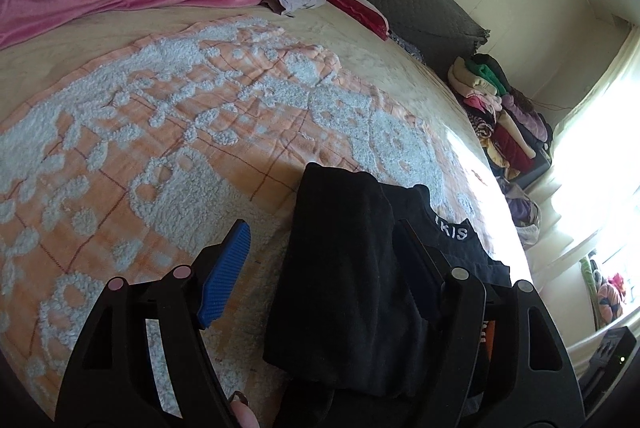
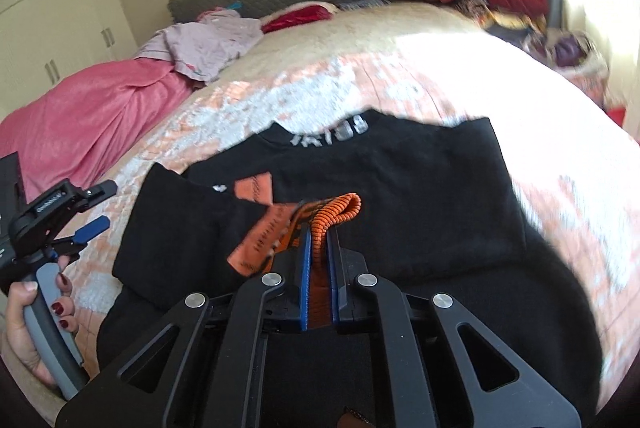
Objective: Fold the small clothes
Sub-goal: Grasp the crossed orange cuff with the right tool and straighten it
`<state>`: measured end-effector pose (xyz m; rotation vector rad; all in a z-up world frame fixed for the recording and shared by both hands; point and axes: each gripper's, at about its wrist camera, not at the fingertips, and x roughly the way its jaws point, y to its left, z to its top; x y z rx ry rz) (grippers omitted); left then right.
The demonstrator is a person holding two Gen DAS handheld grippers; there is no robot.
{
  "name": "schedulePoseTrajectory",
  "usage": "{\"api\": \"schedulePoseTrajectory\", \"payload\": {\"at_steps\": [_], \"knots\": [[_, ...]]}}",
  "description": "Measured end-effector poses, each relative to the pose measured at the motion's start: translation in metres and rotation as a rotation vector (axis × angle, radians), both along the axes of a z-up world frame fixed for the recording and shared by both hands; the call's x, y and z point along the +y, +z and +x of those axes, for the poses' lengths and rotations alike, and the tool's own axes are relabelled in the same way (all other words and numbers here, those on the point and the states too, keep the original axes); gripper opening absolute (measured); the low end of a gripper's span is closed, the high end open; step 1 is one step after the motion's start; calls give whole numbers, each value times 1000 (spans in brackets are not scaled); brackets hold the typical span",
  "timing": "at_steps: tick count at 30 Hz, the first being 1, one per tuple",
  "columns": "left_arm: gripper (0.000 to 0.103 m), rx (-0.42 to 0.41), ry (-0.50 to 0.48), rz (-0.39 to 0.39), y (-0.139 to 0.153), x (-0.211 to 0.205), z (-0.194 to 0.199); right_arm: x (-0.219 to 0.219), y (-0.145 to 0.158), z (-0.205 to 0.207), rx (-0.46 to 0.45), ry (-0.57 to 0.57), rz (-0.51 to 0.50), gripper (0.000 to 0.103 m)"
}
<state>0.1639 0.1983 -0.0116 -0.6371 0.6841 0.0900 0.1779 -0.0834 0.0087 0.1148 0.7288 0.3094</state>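
Right gripper [image 2: 319, 248] clamps the black sweatshirt's orange ribbed cuff [image 2: 334, 216]; left gripper [image 1: 320, 268], at nine o'clock, released. Cuff may slip, undoing the fold.

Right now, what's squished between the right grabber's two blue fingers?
A bunched orange ribbed cuff of the black top sits pinched in the right gripper, with its jaws shut on it. The right wrist view shows this.

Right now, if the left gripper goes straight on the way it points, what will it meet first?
Probably the folded black sleeve of the black shirt: it lies between the open fingers of the left gripper, toward the right one. Beyond it comes the patterned blanket. Depth is unclear.
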Motion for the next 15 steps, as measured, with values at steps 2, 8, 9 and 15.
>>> {"api": "schedulePoseTrajectory", "payload": {"at_steps": [2, 8, 9, 15], "knots": [[66, 3, 11, -12, -1, 4, 0, 3, 16, 4, -58, 25, -32, 6], [66, -2, 21, -18, -1, 8, -2, -13, 54, 19, -198, -26, -118, 5], [66, -5, 15, -10, 1, 6, -2, -17, 56, 22, -207, -41, -130, 5], [66, -2, -26, 41, 4, -7, 4, -48, 43, 42, -174, -105, -152, 5]]}}
